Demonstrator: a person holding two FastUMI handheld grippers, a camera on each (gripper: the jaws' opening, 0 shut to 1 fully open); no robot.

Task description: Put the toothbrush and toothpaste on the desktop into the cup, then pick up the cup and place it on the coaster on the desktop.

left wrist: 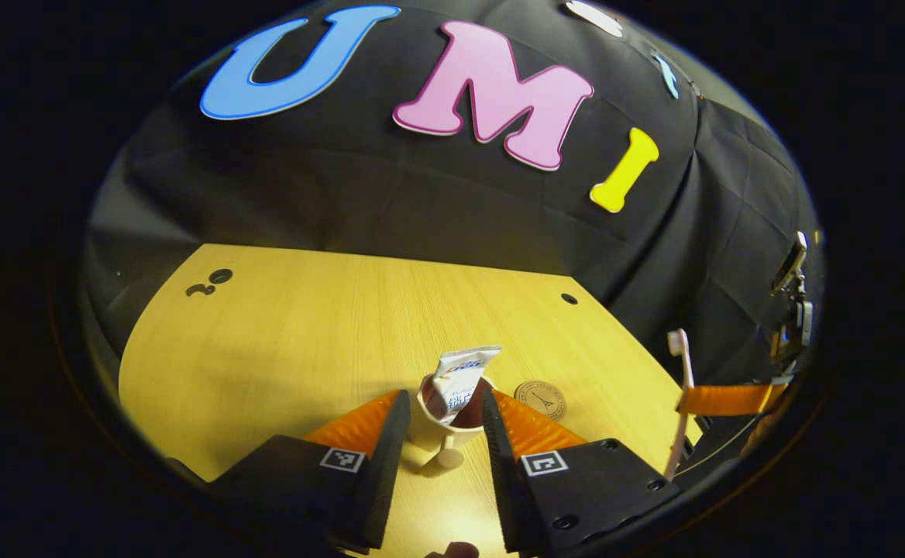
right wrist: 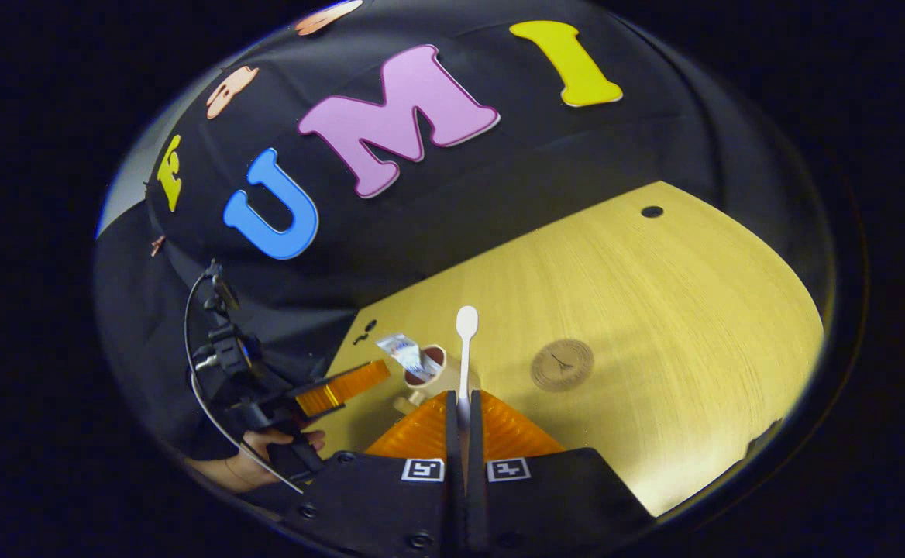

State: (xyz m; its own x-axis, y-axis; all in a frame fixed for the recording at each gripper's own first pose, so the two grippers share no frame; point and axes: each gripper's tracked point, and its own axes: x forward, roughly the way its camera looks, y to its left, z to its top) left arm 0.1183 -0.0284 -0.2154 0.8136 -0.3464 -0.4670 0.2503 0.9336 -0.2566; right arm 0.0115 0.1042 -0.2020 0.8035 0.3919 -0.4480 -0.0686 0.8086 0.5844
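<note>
A beige cup [left wrist: 452, 430] stands on the desktop with the white toothpaste tube [left wrist: 462, 373] upright inside it. My left gripper [left wrist: 445, 403] is open, one finger on each side of the cup; whether they touch it I cannot tell. To the cup's right lies the round brown coaster [left wrist: 540, 400]. My right gripper [right wrist: 464, 403] is shut on the white toothbrush [right wrist: 466, 349], held upright, head up, beside the cup [right wrist: 433, 364] and the toothpaste [right wrist: 402, 350]. The left gripper view has the toothbrush [left wrist: 682, 364] and right gripper [left wrist: 689, 403] at far right. The coaster [right wrist: 562, 364] lies right of the cup.
The yellow wooden desktop [left wrist: 266, 349] has small holes at its far side [left wrist: 569, 298] and left corner [left wrist: 220, 276]. A hand [right wrist: 255, 457] holds the left gripper, whose orange finger [right wrist: 344, 385] reaches toward the cup. The black cloth wall is behind.
</note>
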